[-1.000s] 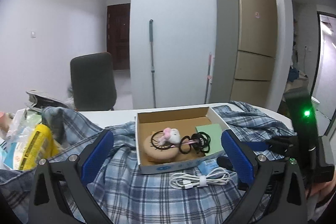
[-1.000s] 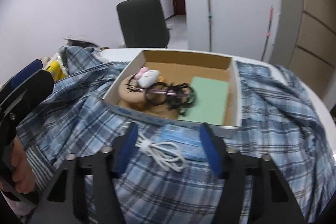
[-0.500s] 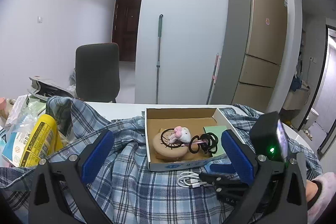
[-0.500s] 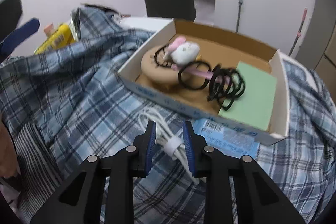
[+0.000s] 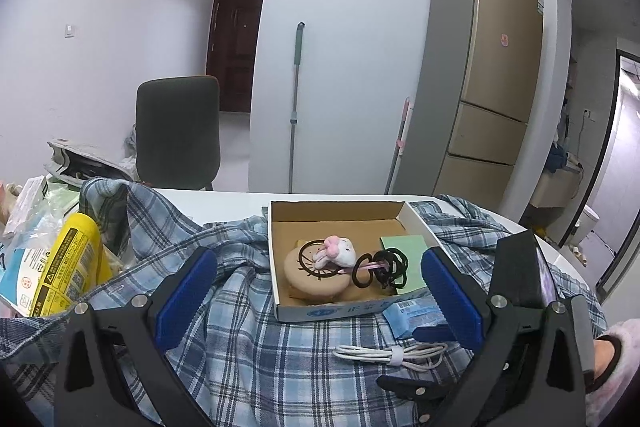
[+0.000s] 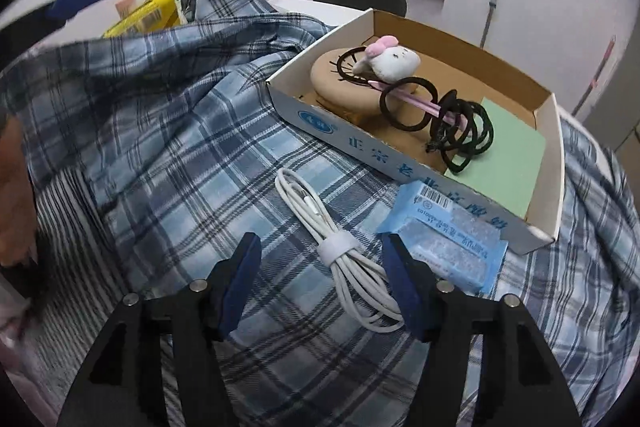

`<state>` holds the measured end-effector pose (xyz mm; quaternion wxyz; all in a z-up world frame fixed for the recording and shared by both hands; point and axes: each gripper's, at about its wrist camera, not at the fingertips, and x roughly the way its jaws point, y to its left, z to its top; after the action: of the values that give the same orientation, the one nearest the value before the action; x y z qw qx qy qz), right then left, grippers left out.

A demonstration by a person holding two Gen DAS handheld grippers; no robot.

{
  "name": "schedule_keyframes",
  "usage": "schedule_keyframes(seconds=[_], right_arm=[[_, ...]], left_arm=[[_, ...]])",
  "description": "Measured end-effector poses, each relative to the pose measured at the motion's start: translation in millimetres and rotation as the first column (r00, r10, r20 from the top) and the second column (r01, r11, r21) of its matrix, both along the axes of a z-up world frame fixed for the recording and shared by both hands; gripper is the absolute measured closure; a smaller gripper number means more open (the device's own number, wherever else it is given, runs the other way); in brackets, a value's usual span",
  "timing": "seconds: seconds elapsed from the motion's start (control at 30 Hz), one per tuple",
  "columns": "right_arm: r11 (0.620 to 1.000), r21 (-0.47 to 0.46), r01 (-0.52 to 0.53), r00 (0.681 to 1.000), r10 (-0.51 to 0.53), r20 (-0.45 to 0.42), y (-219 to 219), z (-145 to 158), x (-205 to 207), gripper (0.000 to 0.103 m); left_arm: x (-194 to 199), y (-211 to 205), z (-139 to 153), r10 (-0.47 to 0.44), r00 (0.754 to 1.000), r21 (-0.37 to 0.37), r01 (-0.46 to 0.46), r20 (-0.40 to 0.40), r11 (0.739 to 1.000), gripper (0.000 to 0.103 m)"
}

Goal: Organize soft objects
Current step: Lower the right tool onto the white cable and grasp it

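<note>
White cable (image 6: 344, 259) lies on plaid shirt (image 6: 168, 155) btwn right gripper (image 6: 322, 281) pads, jaws opening, not touching. Left gripper (image 5: 320, 291) wide, empty. Box (image 6: 320, 123) just beyond cable.

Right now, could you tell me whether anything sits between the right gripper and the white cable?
Nothing visible does. The right gripper, its jaws opening, already straddles the coiled white cable lying on the plaid shirt. The blue packet lies just beside one finger.

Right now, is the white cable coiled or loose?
Coiled: the white cable lies bundled on the plaid shirt, cinched by a white strap.
</note>
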<state>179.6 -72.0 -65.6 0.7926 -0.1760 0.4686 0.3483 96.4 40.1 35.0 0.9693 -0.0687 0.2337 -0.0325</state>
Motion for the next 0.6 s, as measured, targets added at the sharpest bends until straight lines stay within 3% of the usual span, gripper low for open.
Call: schedule_keyframes(seconds=[0.1, 0.27, 0.43, 0.6], right_arm=[[1.0, -0.013, -0.001, 1.0, 0.001, -0.009, -2, -5, 4, 0.042], [1.0, -0.006, 0.026, 0.998, -0.026, -0.054, -7, -15, 16, 0.06], [1.0, -0.019, 0.019, 0.999, -0.019, -0.037, -11, -15, 13, 0.081], [0.999, 0.017, 0.028, 0.999, -0.028, -0.026, -19, -1, 5, 0.083]], left_arm=[[1, 0, -1, -0.003, 1.0, 0.002, 0.003, -0.004, 1.0, 0.0], [3, 0, -4, -0.002, 1.0, 0.002, 0.002, -0.017, 1.0, 0.0], [3, -1, -5, -0.007, 1.0, 0.005, 0.007, -0.019, 1.0, 0.0], [3, -2, -5, -0.011, 1.0, 0.006, 0.011, -0.016, 1.0, 0.0]])
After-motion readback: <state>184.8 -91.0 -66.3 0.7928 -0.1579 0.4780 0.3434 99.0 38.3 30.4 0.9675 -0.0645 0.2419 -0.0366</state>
